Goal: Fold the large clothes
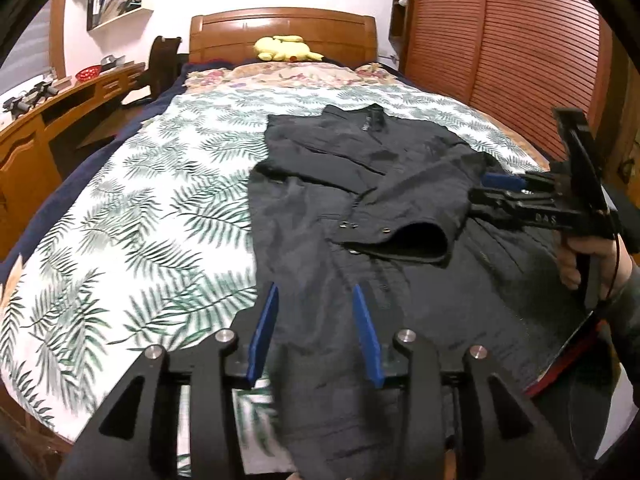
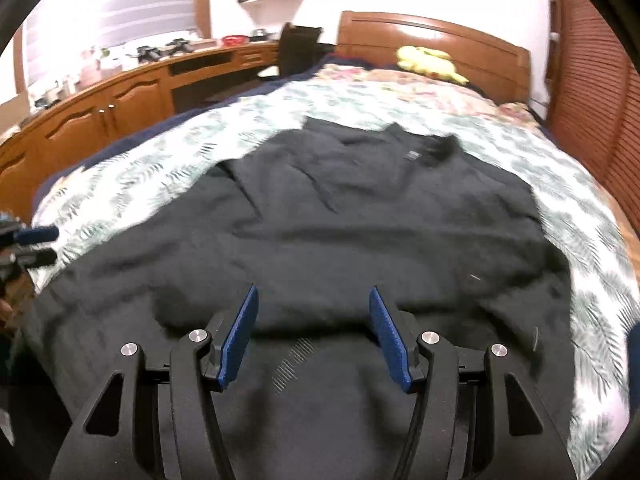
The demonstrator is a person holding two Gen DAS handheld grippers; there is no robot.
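Blue pads of my left tool (image 1: 314,292) sit nearest the lens, jaws parted with nothing between them, angled down over the lower left edge of the dark jacket (image 1: 360,208). No earlier view, so I report state only. My right tool (image 2: 312,296) also tilts down, jaws spread wide and empty above the jacket's hem. From the left wrist view I see the right tool side-on at the frame's right edge, a hand (image 1: 588,256) round its handle, sleeve cut off by the border. Jacket lies spread on the bed (image 1: 120,220), collar toward the headboard (image 1: 280,28), one sleeve folded across its front. Right view is motion-blurred, jacket detail unreadable. Yellow plush toy (image 1: 286,49) by the pillows.
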